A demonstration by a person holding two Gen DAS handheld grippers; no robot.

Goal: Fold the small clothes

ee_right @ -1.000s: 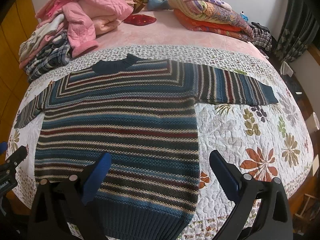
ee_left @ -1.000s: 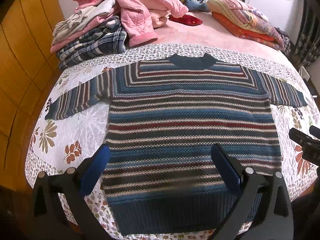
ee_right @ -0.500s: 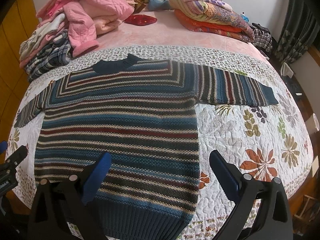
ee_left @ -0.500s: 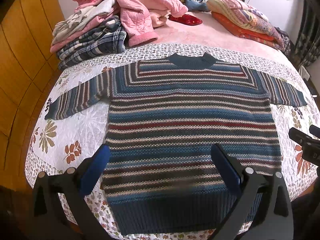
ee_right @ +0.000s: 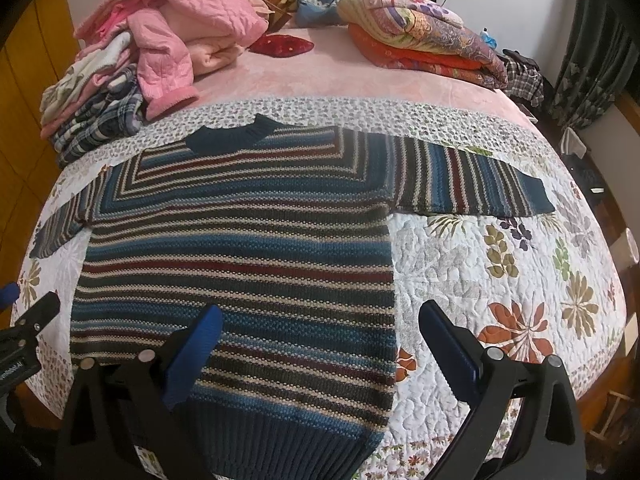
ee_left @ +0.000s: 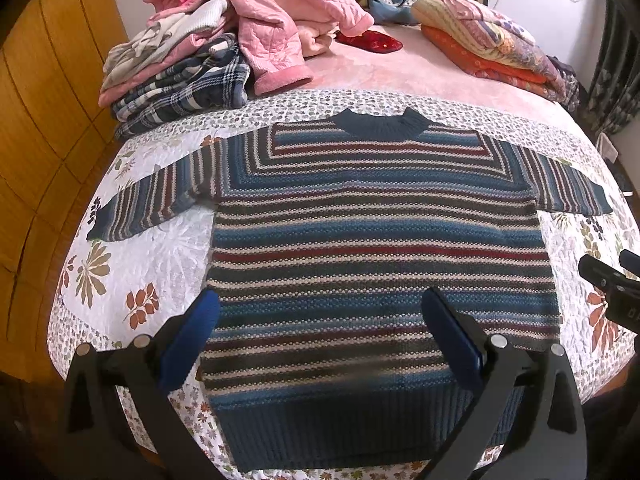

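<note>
A striped knit sweater point(ee_left: 376, 232) in blue, red, cream and dark bands lies flat on the quilt, collar away from me, both sleeves spread sideways. My left gripper point(ee_left: 320, 304) hovers open over the sweater's lower part, blue pads wide apart, nothing between them. In the right wrist view the same sweater point(ee_right: 240, 248) fills the left and middle. My right gripper point(ee_right: 318, 312) is open above the sweater's lower right edge, holding nothing. The right gripper's tip point(ee_left: 608, 280) shows at the right edge of the left wrist view.
A floral quilt point(ee_right: 500, 280) covers the bed's near half, a pink blanket point(ee_right: 344, 76) the far half. Unfolded pink and plaid clothes point(ee_left: 208, 52) are piled far left. Folded quilts point(ee_right: 424, 40) sit far right. Wooden wardrobe panels point(ee_left: 44, 100) stand left; curtains point(ee_right: 588, 64) hang right.
</note>
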